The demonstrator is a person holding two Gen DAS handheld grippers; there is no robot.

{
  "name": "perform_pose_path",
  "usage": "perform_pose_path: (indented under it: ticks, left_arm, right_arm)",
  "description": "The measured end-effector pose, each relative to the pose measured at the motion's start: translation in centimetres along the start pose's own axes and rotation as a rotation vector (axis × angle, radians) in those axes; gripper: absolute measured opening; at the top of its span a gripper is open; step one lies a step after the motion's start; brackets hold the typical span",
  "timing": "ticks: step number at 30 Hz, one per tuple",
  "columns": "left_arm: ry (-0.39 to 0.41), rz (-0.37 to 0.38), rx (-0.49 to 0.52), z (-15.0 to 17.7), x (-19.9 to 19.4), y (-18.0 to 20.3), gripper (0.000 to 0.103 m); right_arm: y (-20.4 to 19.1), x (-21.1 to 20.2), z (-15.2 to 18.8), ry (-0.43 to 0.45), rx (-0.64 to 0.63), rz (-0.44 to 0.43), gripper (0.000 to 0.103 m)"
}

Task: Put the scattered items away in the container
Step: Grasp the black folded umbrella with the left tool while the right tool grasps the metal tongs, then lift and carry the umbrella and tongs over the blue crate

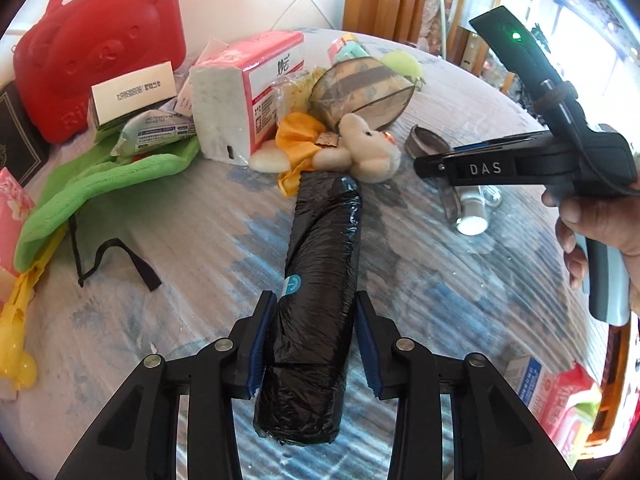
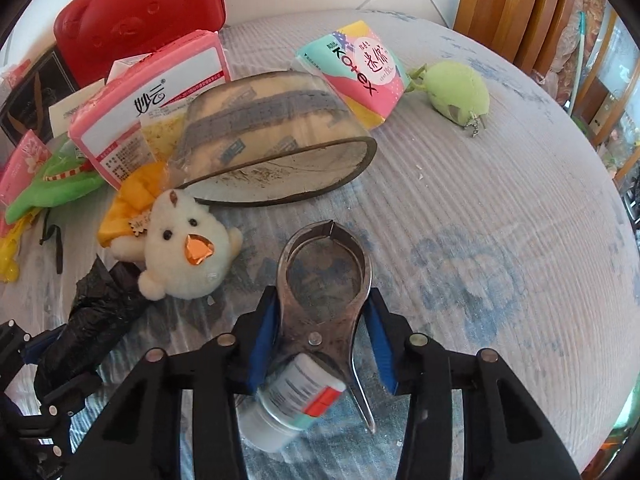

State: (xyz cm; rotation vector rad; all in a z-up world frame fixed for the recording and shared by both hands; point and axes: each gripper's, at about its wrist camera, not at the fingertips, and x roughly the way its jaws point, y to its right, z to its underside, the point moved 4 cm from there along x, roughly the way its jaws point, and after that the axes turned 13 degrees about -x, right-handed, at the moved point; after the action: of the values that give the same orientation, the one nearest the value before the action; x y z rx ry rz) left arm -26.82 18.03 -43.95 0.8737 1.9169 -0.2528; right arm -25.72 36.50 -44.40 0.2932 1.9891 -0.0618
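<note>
Left gripper (image 1: 316, 340): your blue pads sit against both sides of the black bag roll (image 1: 316, 300), closed on it at bottom centre of the left view.
Right gripper (image 2: 324, 336): your pads flank the metal tongs (image 2: 326, 280) at the pivot and look pressed to them; a white bottle (image 2: 288, 404) lies under the tongs between the fingers.
Bag roll: lies lengthwise on the table (image 1: 180, 300), its far end near the white plush duck (image 1: 368, 152).
Your right hand (image 1: 600, 240): wrapped round the handle at the right edge of the left view.
Red case (image 1: 92, 52): upper left, closed, handles up.
Clutter beside it: pink tissue pack (image 1: 248, 92), green cloth (image 1: 104, 184), brown visor (image 2: 280, 140).
Green plush (image 2: 460, 92): upper right of the right view, well apart.
</note>
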Motion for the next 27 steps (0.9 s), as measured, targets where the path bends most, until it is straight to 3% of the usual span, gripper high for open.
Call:
perform_pose_path:
  ticks: [27]
  left_arm:
    - [0.091, -0.014, -0.001, -1.9, -5.4, 0.7, 0.034]
  right_arm:
    - [-0.6, -7.1, -1.6, 0.122, -0.048, 0.007, 0.042]
